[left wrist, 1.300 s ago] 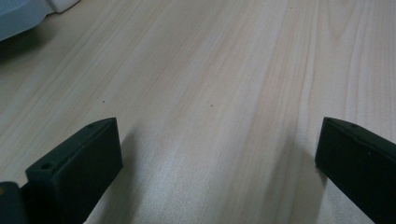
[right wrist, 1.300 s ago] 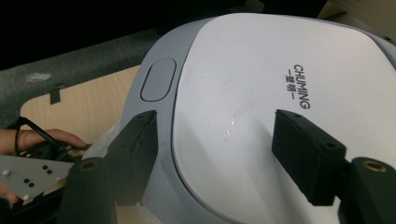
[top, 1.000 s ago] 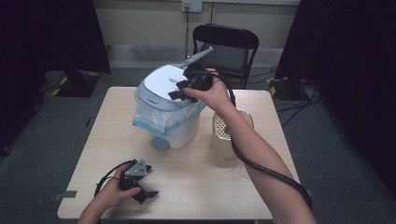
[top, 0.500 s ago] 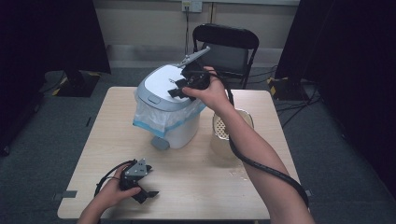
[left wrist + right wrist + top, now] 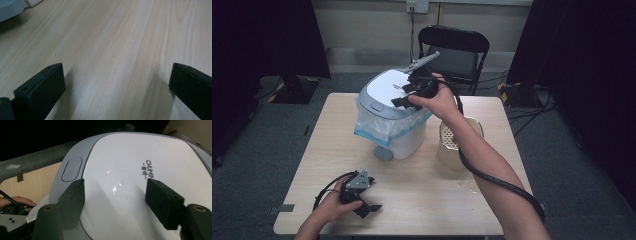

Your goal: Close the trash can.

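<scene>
- One table (image 5: 422,200), light wood, carries everything else; it serves as the landmark here.
- One folding chair (image 5: 453,50), black, stands behind the table's far edge.
- One bin (image 5: 394,117), white with a grey lid (image 5: 140,170), sits on the table a little left of its middle, toward the far edge; a clear plastic liner (image 5: 377,125) with a blue edge hangs out under the lid.
- One oval button (image 5: 71,168) lies at the lid's front edge, and one line of lettering is printed on the lid's white panel.
- One beige perforated container (image 5: 451,145) stands on the table just to the right of the bin.
- One grey pedal (image 5: 383,153) juts out at the bin's foot, resting on the table.
- Two grippers, one in each hand.
- The right gripper (image 5: 115,195) hovers over the bin's lid, its jaws having just been opening; they stand apart with nothing between them, the pads low over the white panel.
- The left gripper (image 5: 116,82) rests low at the table's near left corner, well apart from the bin, jaws spread wide over bare wood and holding nothing.
</scene>
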Tool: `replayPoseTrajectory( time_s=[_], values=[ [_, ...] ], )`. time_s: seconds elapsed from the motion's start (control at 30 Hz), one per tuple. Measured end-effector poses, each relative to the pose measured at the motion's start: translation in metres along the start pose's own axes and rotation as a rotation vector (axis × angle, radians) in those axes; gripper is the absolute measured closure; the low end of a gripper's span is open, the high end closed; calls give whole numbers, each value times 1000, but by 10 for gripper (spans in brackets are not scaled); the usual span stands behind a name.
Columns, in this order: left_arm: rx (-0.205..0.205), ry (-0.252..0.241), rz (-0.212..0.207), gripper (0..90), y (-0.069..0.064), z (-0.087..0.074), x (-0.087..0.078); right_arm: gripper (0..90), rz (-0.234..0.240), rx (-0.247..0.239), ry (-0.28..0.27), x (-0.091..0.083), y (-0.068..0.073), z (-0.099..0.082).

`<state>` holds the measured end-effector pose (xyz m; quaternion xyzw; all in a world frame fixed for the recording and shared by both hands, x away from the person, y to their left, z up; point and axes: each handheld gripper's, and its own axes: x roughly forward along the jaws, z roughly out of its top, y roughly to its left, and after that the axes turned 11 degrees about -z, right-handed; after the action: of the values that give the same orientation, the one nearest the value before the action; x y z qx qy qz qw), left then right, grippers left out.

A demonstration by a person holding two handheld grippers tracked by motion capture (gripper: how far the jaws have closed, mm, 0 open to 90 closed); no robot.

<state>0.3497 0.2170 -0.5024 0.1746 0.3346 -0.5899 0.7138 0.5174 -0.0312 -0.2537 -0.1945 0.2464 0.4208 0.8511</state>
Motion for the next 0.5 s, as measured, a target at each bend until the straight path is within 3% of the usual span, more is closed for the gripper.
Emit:
replayPoseTrajectory(
  time_s=[0.23,0.5],
  values=[
    [0,0,0,0,0,0,0,185,-7,15,2,-4,-1,-4],
    [1,1,2,0,0,0,0,150,13,10,-29,-21,3,-9]
  ],
)
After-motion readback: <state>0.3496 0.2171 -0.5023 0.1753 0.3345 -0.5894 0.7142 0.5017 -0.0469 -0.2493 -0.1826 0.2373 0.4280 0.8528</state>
